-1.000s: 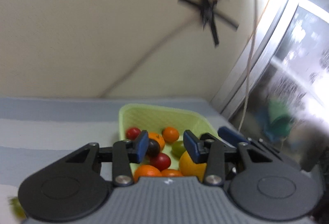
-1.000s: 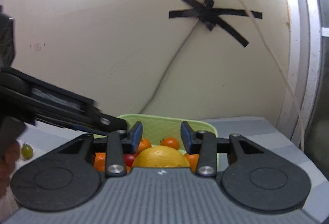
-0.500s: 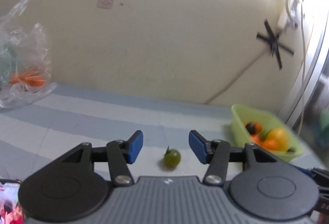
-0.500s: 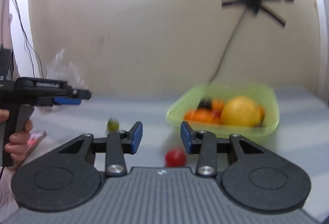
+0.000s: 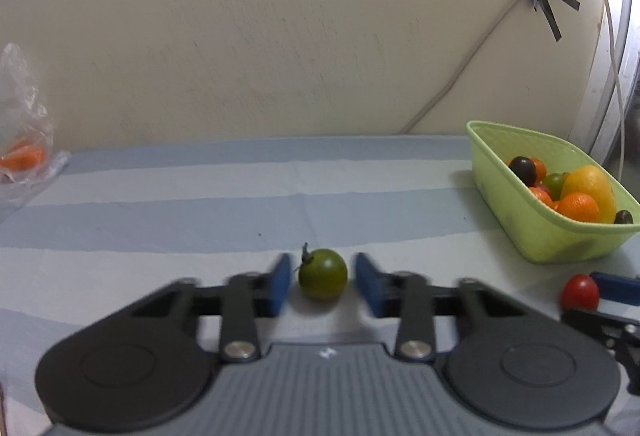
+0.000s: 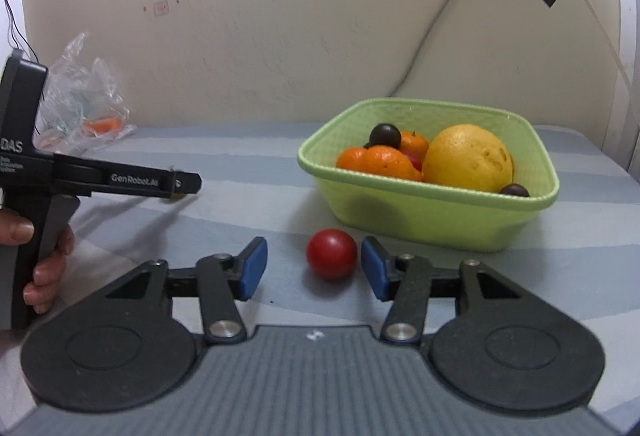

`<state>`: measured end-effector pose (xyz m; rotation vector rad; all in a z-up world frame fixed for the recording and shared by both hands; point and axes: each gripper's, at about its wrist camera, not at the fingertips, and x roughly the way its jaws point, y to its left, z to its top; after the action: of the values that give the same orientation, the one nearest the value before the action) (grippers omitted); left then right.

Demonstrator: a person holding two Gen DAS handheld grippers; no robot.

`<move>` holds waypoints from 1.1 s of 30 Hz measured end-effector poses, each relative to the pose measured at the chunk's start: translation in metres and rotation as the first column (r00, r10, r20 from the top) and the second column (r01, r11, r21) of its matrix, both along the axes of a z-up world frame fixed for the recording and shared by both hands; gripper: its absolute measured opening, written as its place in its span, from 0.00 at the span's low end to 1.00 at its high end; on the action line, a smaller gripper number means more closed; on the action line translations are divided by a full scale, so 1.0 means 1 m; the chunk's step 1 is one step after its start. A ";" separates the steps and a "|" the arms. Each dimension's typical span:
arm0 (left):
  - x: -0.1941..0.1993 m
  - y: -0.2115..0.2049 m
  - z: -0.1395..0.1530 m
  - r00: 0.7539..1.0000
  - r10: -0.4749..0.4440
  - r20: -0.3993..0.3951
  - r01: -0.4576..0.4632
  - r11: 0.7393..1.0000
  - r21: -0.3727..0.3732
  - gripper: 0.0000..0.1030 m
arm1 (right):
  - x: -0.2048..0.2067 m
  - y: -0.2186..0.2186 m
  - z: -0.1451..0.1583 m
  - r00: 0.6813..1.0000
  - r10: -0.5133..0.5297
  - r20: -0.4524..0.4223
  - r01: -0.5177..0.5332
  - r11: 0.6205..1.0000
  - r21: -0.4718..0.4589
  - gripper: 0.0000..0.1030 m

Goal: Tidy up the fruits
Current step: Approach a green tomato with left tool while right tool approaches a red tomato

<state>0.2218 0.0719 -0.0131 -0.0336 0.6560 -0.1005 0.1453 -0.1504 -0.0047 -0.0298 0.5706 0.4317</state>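
Left gripper (image 5: 322, 283): jaws spread wide, one blue pad on each side of a small round green tomato with a dark stem (image 5: 322, 274) — a narrow gap shows on both sides, so the pads are not pressing it. The fingers look motion-blurred.
Small green tomato: sits on the blue-and-white striped bench (image 5: 200, 204), well to the left of the basket.
Right gripper (image 6: 314, 268): jaws parted wide around a small glossy red tomato (image 6: 331, 253); the right pad is just beside it, the left pad further off, neither touching.
Small red tomato: rests on the striped bench, just in front of the basket's near-left corner.
Light green plastic basket (image 6: 440, 214): stands on the bench toward the wall and holds a large yellow-orange citrus (image 6: 467, 157), orange mandarins (image 6: 378, 162) and dark round fruits (image 6: 385, 135).
Left hand (image 6: 38, 264): wrapped around the left gripper's black handle, far left of the basket in the right wrist view.
Clear crumpled plastic bag (image 6: 80, 104): lies against the wall, far left of the basket — something orange inside.
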 end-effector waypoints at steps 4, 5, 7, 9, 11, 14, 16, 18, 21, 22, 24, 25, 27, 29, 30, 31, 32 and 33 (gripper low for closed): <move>-0.008 -0.003 0.003 1.000 -0.014 0.005 0.014 1.000 -0.004 0.25 | 0.009 0.004 -0.002 0.999 -0.017 -0.028 0.016 0.999 -0.051 0.33; -0.015 -0.005 0.003 1.000 -0.027 0.005 0.027 1.000 -0.015 0.25 | 0.010 0.004 -0.002 0.999 -0.021 -0.024 0.020 0.998 -0.054 0.30; -0.030 -0.009 0.007 0.998 -0.053 0.015 0.054 0.998 -0.034 0.25 | 0.007 0.002 -0.001 0.999 -0.026 -0.023 0.024 0.998 -0.053 0.30; -0.050 -0.016 0.012 0.997 -0.076 0.029 0.077 0.996 -0.037 0.25 | -0.003 -0.001 0.002 1.000 -0.010 -0.024 0.010 1.000 -0.024 0.30; -0.075 -0.025 0.015 0.994 -0.105 0.038 0.107 0.993 -0.048 0.25 | -0.018 -0.001 0.004 1.000 0.003 -0.011 -0.003 1.000 -0.011 0.30; -0.110 -0.039 0.015 0.991 -0.131 0.038 0.133 0.990 -0.046 0.25 | -0.047 -0.004 0.006 1.000 0.013 0.000 -0.013 1.000 0.024 0.30; -0.128 -0.045 0.014 0.990 -0.136 0.033 0.137 0.990 -0.045 0.25 | -0.069 -0.006 0.004 1.000 0.011 0.007 -0.012 0.999 0.034 0.30; -0.143 -0.051 0.011 0.991 -0.134 0.026 0.135 0.990 -0.047 0.25 | -0.088 -0.008 -0.001 1.000 0.003 0.015 -0.003 0.999 0.032 0.30; -0.160 -0.058 0.008 0.992 -0.121 0.015 0.122 0.992 -0.037 0.25 | -0.113 -0.012 -0.007 0.999 -0.022 0.031 0.022 1.000 0.013 0.30; -0.164 -0.060 0.006 0.993 -0.116 0.011 0.117 0.992 -0.037 0.25 | -0.118 -0.014 -0.009 0.999 -0.031 0.029 0.030 0.999 0.011 0.30; -0.173 -0.062 0.005 0.995 -0.099 0.023 0.099 0.995 -0.028 0.26 | -0.126 -0.018 -0.009 0.999 -0.047 0.026 0.047 0.999 0.022 0.30; -0.179 -0.063 0.003 0.995 -0.093 0.031 0.094 0.995 -0.021 0.26 | -0.130 -0.019 -0.009 0.998 -0.058 0.033 0.057 0.998 0.021 0.30; -0.182 -0.065 0.001 0.996 -0.078 0.042 0.079 0.997 -0.017 0.28 | -0.133 -0.022 -0.010 0.996 -0.074 0.042 0.074 0.997 0.011 0.30; -0.185 -0.066 -0.002 0.995 -0.074 0.062 0.074 0.997 -0.001 0.28 | -0.131 -0.023 -0.012 0.995 -0.089 0.039 0.088 0.996 0.010 0.31; -0.184 -0.070 -0.003 0.995 -0.072 0.070 0.072 0.997 0.012 0.28 | -0.131 -0.025 -0.012 0.995 -0.090 0.039 0.090 0.996 0.019 0.31; -0.186 -0.070 -0.003 0.995 -0.070 0.072 0.069 0.997 0.018 0.28 | -0.132 -0.025 -0.012 0.995 -0.093 0.041 0.093 0.996 0.019 0.32; -0.187 -0.070 -0.003 0.995 -0.069 0.074 0.068 0.998 0.020 0.28 | -0.132 -0.024 -0.013 0.995 -0.092 0.040 0.091 0.996 0.014 0.32; -0.188 -0.070 -0.003 0.995 -0.068 0.077 0.067 0.998 0.022 0.28 | -0.132 -0.022 -0.013 0.995 -0.090 0.044 0.090 0.996 0.010 0.32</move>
<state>0.0342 0.0020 -0.0165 0.0115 0.5801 -0.1600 0.0137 -0.1729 -0.0177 -0.0061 0.5249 0.3449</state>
